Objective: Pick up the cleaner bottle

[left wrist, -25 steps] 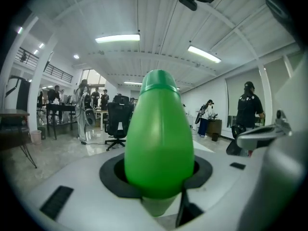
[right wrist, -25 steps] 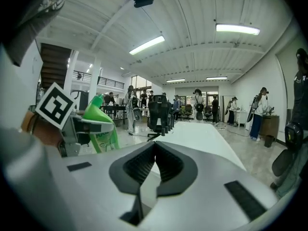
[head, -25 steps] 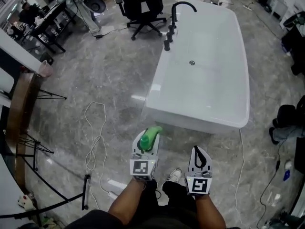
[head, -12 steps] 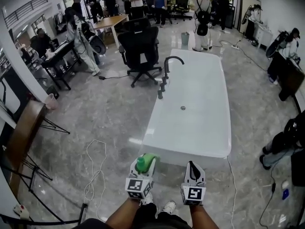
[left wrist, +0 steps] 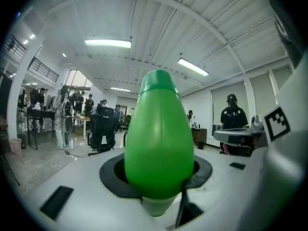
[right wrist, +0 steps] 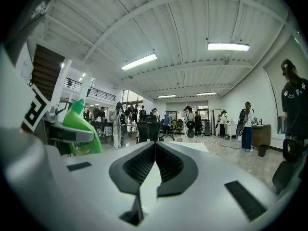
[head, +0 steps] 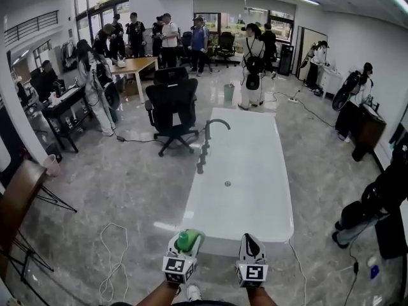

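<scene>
1. My left claw (head: 186, 238) clamps the green bottle (left wrist: 159, 138), held off the floor before the tub's (head: 245, 190) near end.
2. Right claw (right wrist: 155, 146): closed, empty.
3. Pickup looks done; the next move only calls for a steady grip.

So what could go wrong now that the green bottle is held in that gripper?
The cleaner bottle is smooth and rounded, and only the left gripper clamps it. It might slip and drop onto the hard floor. The right gripper is shut and empty, so nothing backs up the hold. The bathtub sits right in front, so a forward swing could knock the bottle loose.
</scene>
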Action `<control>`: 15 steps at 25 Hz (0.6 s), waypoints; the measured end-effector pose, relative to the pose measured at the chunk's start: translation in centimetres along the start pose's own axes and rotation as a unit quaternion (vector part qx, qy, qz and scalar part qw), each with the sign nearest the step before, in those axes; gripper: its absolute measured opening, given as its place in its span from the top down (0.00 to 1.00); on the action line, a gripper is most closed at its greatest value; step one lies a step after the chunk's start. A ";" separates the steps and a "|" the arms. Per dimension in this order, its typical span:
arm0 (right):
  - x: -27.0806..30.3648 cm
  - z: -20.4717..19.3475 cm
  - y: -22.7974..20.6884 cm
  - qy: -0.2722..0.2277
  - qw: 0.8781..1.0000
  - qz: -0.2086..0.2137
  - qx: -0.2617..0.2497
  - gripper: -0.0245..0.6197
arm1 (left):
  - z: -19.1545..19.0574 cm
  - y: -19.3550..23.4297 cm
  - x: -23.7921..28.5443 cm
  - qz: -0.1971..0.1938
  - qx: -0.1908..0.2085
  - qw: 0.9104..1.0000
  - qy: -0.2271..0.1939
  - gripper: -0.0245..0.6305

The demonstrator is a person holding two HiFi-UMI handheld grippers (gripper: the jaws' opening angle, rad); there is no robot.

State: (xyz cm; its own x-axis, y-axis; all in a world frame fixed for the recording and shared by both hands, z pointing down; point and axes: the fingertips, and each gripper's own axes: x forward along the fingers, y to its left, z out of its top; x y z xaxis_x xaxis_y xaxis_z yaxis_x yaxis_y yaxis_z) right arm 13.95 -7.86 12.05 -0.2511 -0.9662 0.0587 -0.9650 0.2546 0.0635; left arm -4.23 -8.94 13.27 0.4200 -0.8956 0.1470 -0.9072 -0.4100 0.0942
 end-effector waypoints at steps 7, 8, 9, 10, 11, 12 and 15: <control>1.8 1.8 1.0 -0.011 1.000 -0.019 -0.013 0.93 | 1.9 1.8 1.8 -0.030 0.003 0.999 -0.016 0.69; 2.0 2.1 1.3 -0.015 1.000 -0.014 -0.019 0.93 | 1.9 2.1 2.1 -0.031 0.000 0.999 -0.016 0.69; 2.0 2.3 1.6 -0.017 1.000 -0.008 -0.022 0.93 | 1.7 2.3 2.2 -0.031 -0.003 0.999 -0.012 0.69; 2.0 2.5 1.8 -0.016 1.000 -0.003 -0.022 0.94 | 1.3 2.5 2.2 -0.030 -0.006 1.000 -0.006 0.69; 2.0 2.6 1.9 -0.012 1.000 -0.002 -0.021 0.94 | 1.1 2.7 2.2 -0.029 -0.007 1.000 -0.002 0.69; 2.2 2.7 1.8 -0.009 1.000 -0.003 -0.020 0.94 | 1.2 2.7 2.3 -0.029 -0.006 1.000 -0.001 0.69; 3.1 3.3 0.6 -0.006 0.999 -0.014 -0.029 0.94 | 2.0 2.4 3.3 -0.029 -0.004 1.000 -0.005 0.69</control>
State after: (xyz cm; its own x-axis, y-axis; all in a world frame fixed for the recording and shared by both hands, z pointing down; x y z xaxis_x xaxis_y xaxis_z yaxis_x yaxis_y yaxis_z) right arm 12.38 -10.84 9.00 -0.2255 -0.9732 0.0442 -0.9657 0.2293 0.1216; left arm -5.03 -13.24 12.06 0.4722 -0.8718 0.1301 -0.8808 -0.4605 0.1107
